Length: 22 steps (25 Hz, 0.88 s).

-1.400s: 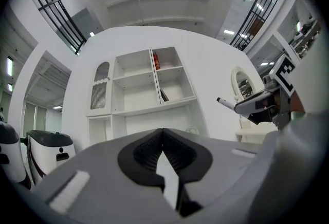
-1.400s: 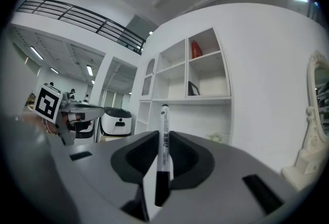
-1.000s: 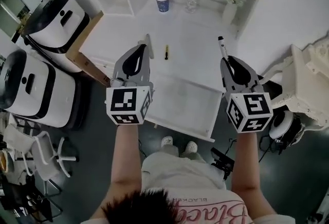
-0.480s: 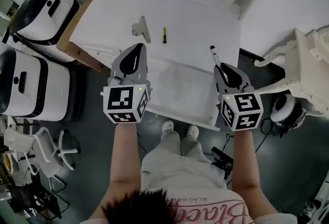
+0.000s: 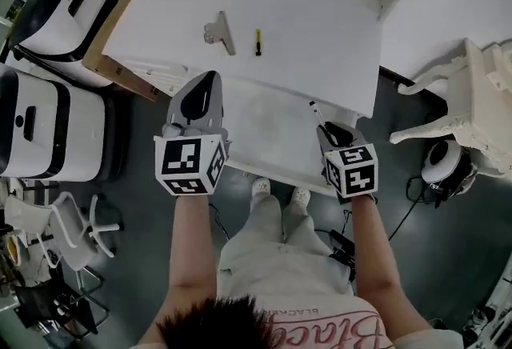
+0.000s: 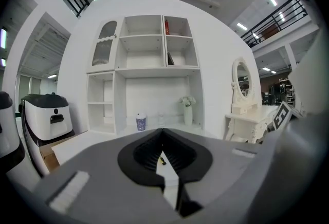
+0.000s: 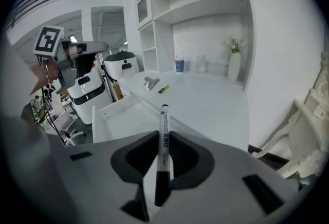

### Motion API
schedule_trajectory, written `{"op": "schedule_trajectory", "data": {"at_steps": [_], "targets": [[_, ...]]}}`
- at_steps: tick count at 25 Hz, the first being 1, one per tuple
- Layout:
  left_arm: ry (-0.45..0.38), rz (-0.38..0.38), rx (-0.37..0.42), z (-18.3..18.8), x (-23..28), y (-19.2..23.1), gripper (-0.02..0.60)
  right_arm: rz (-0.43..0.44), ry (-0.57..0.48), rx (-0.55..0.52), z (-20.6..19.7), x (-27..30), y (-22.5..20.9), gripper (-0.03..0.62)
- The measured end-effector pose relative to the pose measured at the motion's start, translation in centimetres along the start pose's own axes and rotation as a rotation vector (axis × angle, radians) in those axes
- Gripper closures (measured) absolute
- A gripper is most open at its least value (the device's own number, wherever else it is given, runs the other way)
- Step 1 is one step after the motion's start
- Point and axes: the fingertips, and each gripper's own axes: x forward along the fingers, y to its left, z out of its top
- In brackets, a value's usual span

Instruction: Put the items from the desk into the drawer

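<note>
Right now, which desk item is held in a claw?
The white marker, gripped in the right claw; the metal clip and the small yellow item lie loose on the desk.

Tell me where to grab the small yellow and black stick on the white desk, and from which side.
Grip the small yellow and black stick across its middle, coming down from above. It lies flat on the white desk, long axis pointing away from you, so pinch its left and right flanks. The silver metal clip lies apart, leaving room.
</note>
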Motion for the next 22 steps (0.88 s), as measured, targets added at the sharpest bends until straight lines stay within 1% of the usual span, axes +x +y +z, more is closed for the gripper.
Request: {"op": "schedule_trajectory", "data": {"at_steps": [6, 12, 18, 22], "targets": [[0.017, 0.0, 0.006, -1.1, -0.1, 0.3, 0.574, 0.027, 0.117, 0.03, -3.7, 3.4, 0.3, 0.52], [0.047, -0.008, 0.011, -2.5, 0.4, 0.5, 0.574, 0.045, 0.219, 0.017, -6.3, 7.3, 0.1, 0.52], [0.067, -0.026, 0.023, -3.7, 0.5, 0.5, 0.574, 0.038, 0.328, -0.009, -9.6, 10.6, 0.0, 0.52], [0.081, -0.023, 0.023, -4.4, 0.3, 1.0, 0.574, 0.012, 0.403, 0.005, -11.7, 12.0, -0.2, 0.52]]}}
